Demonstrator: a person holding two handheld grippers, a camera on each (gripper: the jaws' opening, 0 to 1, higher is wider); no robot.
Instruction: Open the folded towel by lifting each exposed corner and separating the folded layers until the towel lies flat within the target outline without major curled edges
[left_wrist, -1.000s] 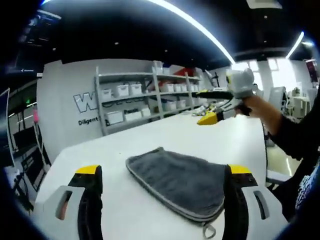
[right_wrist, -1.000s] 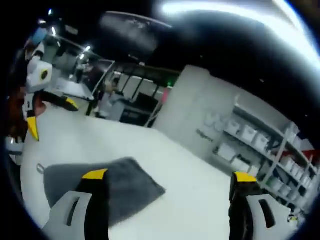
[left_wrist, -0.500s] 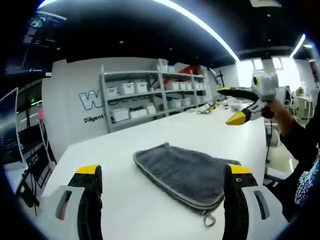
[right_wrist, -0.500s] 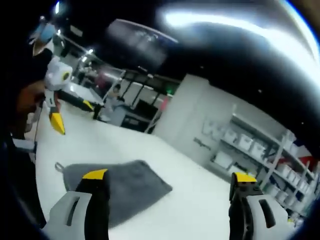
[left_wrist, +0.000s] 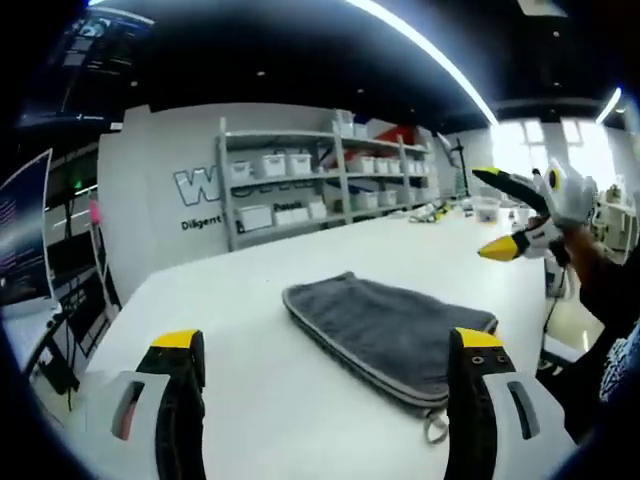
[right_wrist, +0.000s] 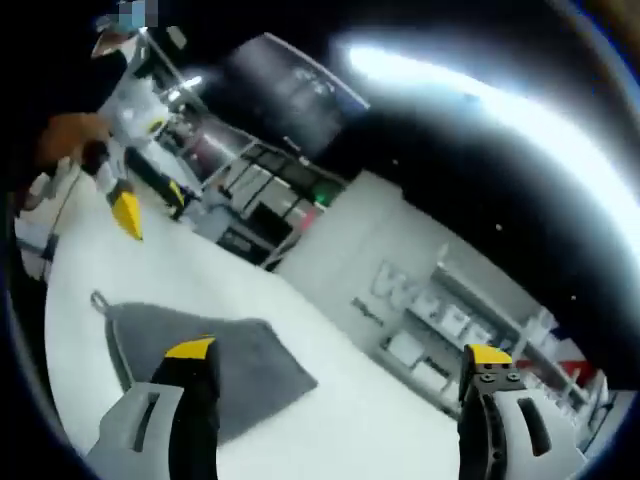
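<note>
Left hand-held gripper (left_wrist: 325, 345) shows in its own view with its two yellow-tipped jaws spread wide apart and nothing between them, so it is released. It hangs above the white counter (left_wrist: 240, 300), not touching anything. Right hand-held gripper (right_wrist: 340, 355) is the same in its own view: jaws far apart, nothing held, up in the air over the counter. The grey towel (left_wrist: 390, 325) lies on the counter, folded into a flat stack with a pale edge all around it. In the left gripper view the towel sits between the two jaws, closer to the right jaw, and that jaw covers a bit of its near end. A small loop (left_wrist: 436, 430) sticks out from the near corner of the towel, just beside the right jaw. In the right gripper view the towel (right_wrist: 190, 345) lies low on the left, partly behind the left jaw, and its loop (right_wrist: 99, 300) points away to the far left. The right hand-held gripper also shows in the left gripper view, far to the right (left_wrist: 515, 215), held up above the counter by a hand (left_wrist: 590, 265) in a dark sleeve, well apart from the towel. Behind the counter stands a grey shelf (left_wrist: 300, 185) with white boxes, next to a wall with big letters.
</note>
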